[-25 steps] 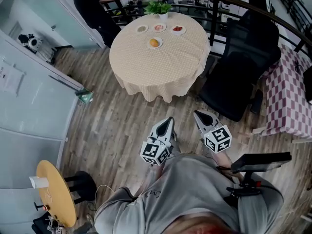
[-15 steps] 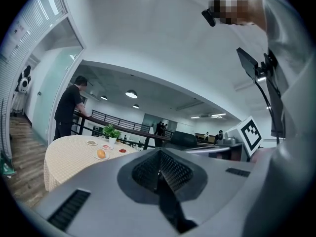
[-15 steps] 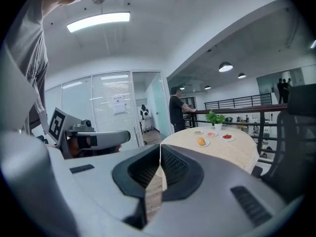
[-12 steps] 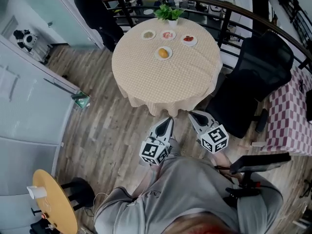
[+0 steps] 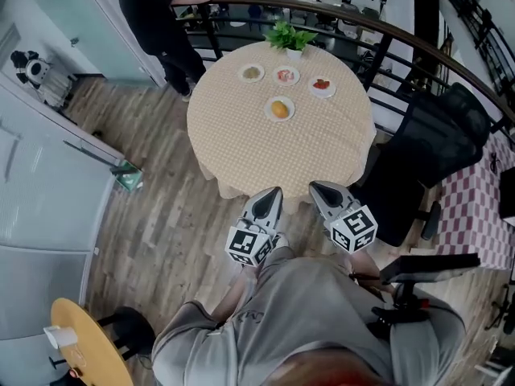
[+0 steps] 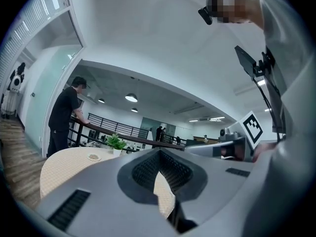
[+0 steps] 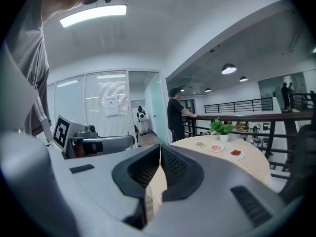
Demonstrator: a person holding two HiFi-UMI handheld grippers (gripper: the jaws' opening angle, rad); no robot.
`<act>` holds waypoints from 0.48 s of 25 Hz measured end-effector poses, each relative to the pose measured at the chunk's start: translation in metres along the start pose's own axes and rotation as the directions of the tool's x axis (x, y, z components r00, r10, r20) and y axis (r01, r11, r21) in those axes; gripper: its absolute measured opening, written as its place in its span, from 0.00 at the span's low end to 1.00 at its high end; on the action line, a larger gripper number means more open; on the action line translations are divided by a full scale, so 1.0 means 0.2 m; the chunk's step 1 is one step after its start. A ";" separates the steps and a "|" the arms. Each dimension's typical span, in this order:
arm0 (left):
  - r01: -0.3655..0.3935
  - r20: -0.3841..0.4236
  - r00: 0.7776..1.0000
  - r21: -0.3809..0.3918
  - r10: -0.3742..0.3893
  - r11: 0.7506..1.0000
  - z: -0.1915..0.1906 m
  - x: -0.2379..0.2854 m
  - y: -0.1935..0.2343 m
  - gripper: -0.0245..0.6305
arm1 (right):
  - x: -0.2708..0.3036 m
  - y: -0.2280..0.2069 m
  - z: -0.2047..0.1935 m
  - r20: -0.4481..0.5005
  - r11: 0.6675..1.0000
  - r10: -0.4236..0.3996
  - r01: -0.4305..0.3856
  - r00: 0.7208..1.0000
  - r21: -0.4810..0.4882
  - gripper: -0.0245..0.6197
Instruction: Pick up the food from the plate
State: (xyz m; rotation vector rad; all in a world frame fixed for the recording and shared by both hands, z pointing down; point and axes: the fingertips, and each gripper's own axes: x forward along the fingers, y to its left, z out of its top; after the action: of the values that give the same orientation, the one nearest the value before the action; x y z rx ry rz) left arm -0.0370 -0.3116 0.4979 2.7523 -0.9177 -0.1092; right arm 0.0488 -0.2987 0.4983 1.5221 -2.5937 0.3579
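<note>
Both grippers empty. The left gripper has its jaws closed tip to tip with nothing between them; the right gripper is the same. Both are held side by side just short of the near edge of the round table, pointing toward its far side. Target: the orange food, on a small white plate a little past the table's middle, toward the far edge. It lies straight ahead of the grippers and well apart from both. It sits almost dead in line with the left gripper, so the left looks slightly the nearer. The food reads as a roundish lump; at this range no long axis or heading can be told. Three more plates stand in a row nearer the far edge, before a potted plant. Pick not yet begun; jaws must open first.
</note>
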 end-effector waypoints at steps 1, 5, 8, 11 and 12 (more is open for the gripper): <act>0.005 -0.002 1.000 0.001 -0.005 1.000 0.01 0.02 0.04 0.05 | 0.03 -0.01 0.01 0.001 1.000 -0.005 0.005 1.000 0.001 0.06; 0.030 -0.023 0.999 0.018 -0.030 0.999 0.02 0.08 0.14 0.05 | 0.14 -0.05 0.05 0.009 1.000 -0.020 0.020 1.000 0.013 0.06; 0.040 -0.016 0.999 0.033 -0.039 0.999 0.07 0.11 0.17 0.05 | 0.21 -0.08 0.08 0.015 0.999 -0.031 0.030 0.999 0.017 0.06; 0.022 -0.001 1.000 0.031 -0.022 0.999 0.09 0.12 0.20 0.05 | 0.25 -0.11 0.14 0.044 0.999 -0.046 0.045 0.998 0.014 0.06; 0.013 0.002 1.000 0.026 -0.013 1.000 0.09 0.12 0.20 0.05 | 0.26 -0.13 0.16 0.060 0.999 -0.051 0.050 0.997 0.007 0.06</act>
State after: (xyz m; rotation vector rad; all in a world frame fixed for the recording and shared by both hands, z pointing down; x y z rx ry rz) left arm -0.0435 -0.3616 0.4898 2.7824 -0.9082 -0.1039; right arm 0.0466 -0.3621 0.4815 1.6215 -2.5951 0.3197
